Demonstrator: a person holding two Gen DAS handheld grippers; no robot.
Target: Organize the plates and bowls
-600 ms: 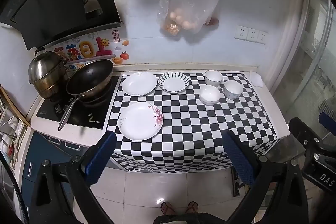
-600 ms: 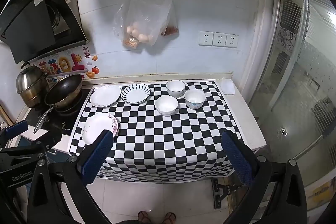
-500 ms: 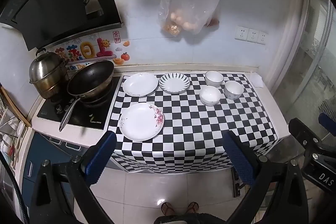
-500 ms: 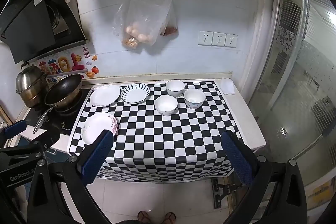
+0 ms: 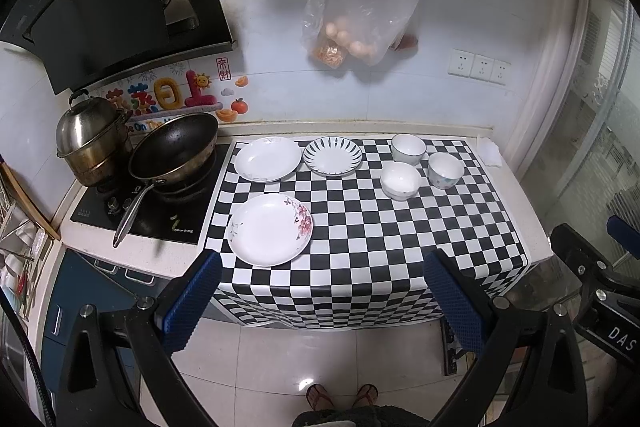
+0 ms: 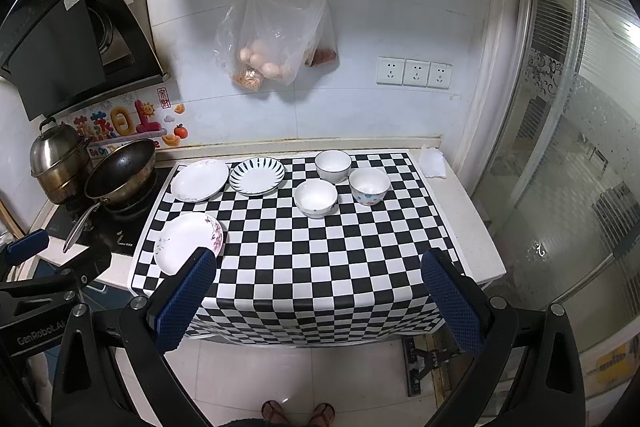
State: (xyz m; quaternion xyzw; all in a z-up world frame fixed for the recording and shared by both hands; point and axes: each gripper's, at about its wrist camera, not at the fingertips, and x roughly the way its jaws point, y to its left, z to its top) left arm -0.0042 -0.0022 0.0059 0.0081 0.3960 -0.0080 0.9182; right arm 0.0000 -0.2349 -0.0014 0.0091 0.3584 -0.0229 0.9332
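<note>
On a checkered cloth lie three plates: a flowered plate near the front left, a plain white plate and a blue-striped plate at the back. Three white bowls cluster at the back right, also seen as the bowls in the right wrist view. My left gripper hovers open above the counter's front edge, well short of the dishes. My right gripper is open too, with the flowered plate partly behind its left finger.
A black wok and a steel pot sit on the cooktop at the left. A plastic bag of eggs hangs on the back wall. A crumpled tissue lies at the counter's right end. A person's sandalled feet stand below.
Both views have shifted only very slightly; the dishes and both open grippers stay as they were.
</note>
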